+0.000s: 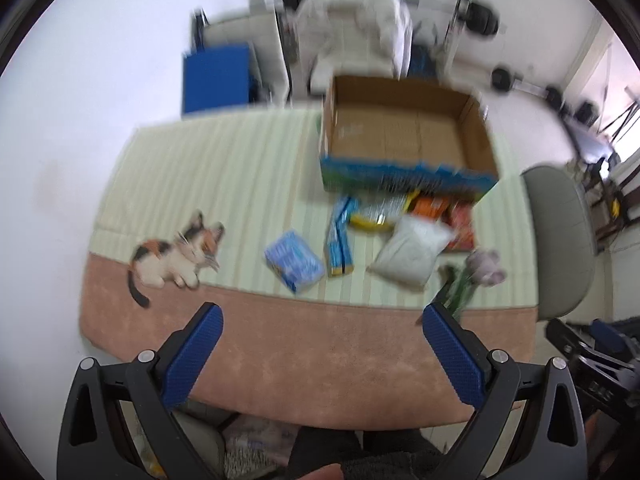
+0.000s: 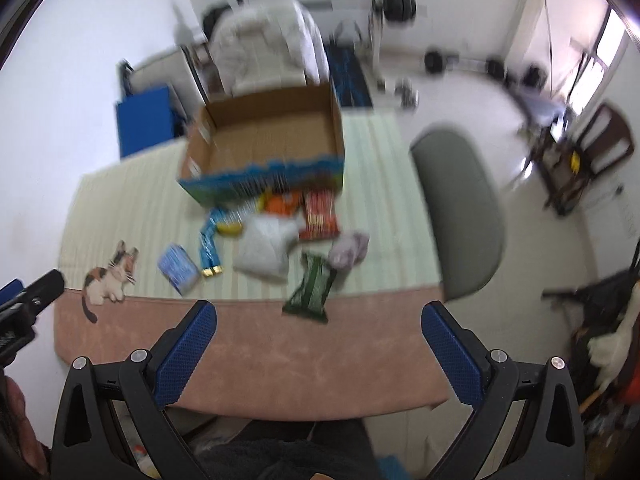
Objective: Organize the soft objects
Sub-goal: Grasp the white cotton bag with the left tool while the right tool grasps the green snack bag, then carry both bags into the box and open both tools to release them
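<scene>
Evidently soft goods lying loose on the striped tablecloth (image 1: 224,184), clustered just before the near wall of the open, empty cardboard box (image 1: 404,136) toward the far right of the tabletop. White pouch (image 1: 412,252) judged light, limp and somewhat slippery; best pinched at a gathered corner or across its narrow end. Blue tissue pack (image 1: 294,266) to its left, nearer the tabletop's front edge: light, compressible, suited to a grip across the short sides. Long blue packet (image 1: 339,236) between the two, likely floppy if lifted by one end. Green packet (image 2: 314,288) nearest the pink front border, with a pale purple soft item (image 2: 349,250) touching or overlapping its far end; blur prevents more. Orange and red packets (image 2: 320,216) against the box, partly covered. Left gripper (image 1: 322,316) released, jaws wide, holding nothing, hovering over the front edge. Right gripper (image 2: 319,312) likewise spread and empty. Grey chair (image 2: 460,200) beside the right edge.
</scene>
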`<state>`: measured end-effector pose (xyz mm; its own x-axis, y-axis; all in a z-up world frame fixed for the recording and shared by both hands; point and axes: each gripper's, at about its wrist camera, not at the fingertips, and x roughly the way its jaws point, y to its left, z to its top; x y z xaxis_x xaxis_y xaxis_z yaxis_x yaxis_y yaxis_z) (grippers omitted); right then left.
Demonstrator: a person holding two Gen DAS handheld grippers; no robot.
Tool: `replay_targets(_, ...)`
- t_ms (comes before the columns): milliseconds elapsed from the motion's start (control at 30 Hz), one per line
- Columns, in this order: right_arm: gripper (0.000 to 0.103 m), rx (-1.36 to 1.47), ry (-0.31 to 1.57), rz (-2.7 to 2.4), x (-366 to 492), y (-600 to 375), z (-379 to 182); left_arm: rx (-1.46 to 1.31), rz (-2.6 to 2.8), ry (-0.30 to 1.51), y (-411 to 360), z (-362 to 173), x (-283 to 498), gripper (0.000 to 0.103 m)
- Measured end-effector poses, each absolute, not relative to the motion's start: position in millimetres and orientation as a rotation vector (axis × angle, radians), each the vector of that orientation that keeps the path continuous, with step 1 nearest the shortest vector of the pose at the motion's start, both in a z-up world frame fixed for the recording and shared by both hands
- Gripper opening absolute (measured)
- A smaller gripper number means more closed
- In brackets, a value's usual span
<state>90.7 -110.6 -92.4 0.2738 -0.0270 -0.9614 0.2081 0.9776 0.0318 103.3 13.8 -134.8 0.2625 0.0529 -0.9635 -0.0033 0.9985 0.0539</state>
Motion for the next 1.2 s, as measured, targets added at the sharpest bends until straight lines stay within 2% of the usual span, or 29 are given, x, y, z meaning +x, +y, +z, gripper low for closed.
replay_targets(133,0.103,0.308,1.448,-0.162,127,-131,-203,-0.008,-0.014,1.441,8,-204,136,0.101)
replay_targets(233,0.103,0.373,1.523,-0.191,149,-139,-276,0.02,-0.038,1.497,-5,-245,152,0.092)
replay_targets(367,0.101,0.442,1.581,-0.206,169,-145,-347,0.03,-0.095,1.582,-22,-292,170,0.09)
replay_targets(467,0.082,0.486,1.643,-0.204,175,-143,-383,-0.003,-0.149,1.617,-34,-312,180,0.09)
replay_targets(533,0.054,0.48,1.675,-0.197,176,-141,-393,-0.009,-0.193,1.637,-44,-320,188,0.09)
replay_targets(633,0.041,0.462,1.678,-0.2,168,-145,-394,0.016,-0.243,1.642,-64,-331,203,0.09)
replay_targets(900,0.039,0.448,1.74,-0.203,139,-172,-388,0.124,-0.3,1.709,-115,-376,247,0.09)
replay_targets(1067,0.043,0.471,1.762,-0.176,135,-175,-398,0.284,-0.276,1.714,-130,-403,249,0.089)
replay_targets(1133,0.043,0.478,1.776,-0.177,137,-176,-400,0.316,-0.258,1.683,-129,-402,245,0.074)
replay_targets(1200,0.043,0.479,1.783,-0.189,140,-177,-404,0.287,-0.267,1.667,-124,-397,240,0.066)
